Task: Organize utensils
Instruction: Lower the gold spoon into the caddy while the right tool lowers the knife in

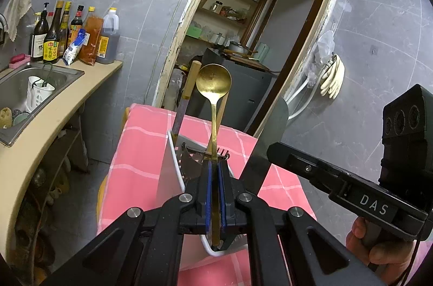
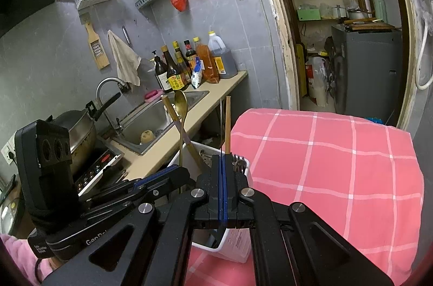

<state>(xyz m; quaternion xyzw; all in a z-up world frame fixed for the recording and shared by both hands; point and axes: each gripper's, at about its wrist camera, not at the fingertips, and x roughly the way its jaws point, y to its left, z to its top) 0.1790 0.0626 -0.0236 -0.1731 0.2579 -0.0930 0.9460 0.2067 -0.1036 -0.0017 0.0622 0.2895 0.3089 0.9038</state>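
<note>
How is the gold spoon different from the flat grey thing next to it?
The gold spoon is shiny yellow with a round bowl; the grey blade is dull, wide and flat. The left gripper pinches the gold spoon; the right gripper pinches the grey blade. Both stand upright above the white holder.

You are working with two grippers (image 1: 215, 172) (image 2: 222, 169), one gold spoon (image 1: 213, 82), one white utensil holder (image 1: 173, 172) and one knife (image 1: 270, 129) on one pink-checked surface (image 2: 338, 159).
</note>
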